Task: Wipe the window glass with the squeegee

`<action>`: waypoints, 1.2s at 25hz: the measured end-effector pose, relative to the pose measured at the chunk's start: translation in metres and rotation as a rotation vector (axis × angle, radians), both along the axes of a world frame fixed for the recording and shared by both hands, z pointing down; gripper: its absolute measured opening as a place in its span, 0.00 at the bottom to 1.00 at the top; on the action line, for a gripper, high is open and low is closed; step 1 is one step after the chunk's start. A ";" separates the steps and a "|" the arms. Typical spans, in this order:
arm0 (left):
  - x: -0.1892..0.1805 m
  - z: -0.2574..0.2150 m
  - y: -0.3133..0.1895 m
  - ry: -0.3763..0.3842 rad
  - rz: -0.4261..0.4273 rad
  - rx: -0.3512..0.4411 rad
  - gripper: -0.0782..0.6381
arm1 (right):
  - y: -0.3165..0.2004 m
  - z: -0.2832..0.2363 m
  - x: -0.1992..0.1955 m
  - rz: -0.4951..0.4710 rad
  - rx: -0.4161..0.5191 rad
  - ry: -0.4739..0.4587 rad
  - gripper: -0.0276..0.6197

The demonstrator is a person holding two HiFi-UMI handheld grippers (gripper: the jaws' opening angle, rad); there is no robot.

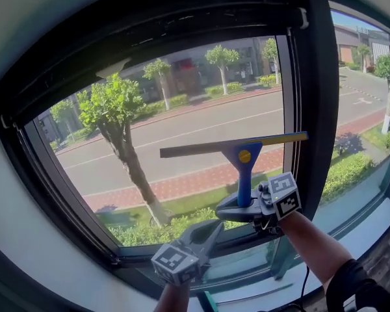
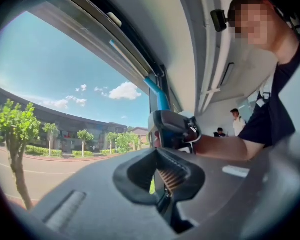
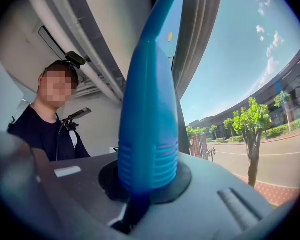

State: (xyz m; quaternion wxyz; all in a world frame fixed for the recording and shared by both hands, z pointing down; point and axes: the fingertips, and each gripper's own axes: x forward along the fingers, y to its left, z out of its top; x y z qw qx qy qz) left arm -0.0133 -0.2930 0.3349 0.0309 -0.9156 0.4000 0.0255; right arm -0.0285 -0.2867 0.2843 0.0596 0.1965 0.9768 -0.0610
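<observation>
We see the squeegee (image 1: 242, 155) standing upright in front of the window glass (image 1: 182, 119), the bottom of its blue ribbed handle clamped in our right tool (image 1: 246, 208). Its long dark blade, yellow toward the right end, spans the pane's lower right part. It tilts slightly, right end higher.
</observation>
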 end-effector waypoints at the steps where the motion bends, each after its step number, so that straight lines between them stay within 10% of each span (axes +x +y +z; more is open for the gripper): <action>1: 0.000 -0.011 -0.005 0.003 -0.001 0.003 0.11 | -0.004 -0.013 -0.002 -0.005 0.011 -0.002 0.05; 12: -0.004 -0.108 -0.041 0.009 0.042 0.075 0.11 | -0.056 -0.128 -0.016 0.031 0.175 0.056 0.05; 30: 0.003 -0.135 -0.045 -0.017 0.034 0.098 0.11 | -0.095 -0.194 -0.012 -0.068 0.096 0.080 0.05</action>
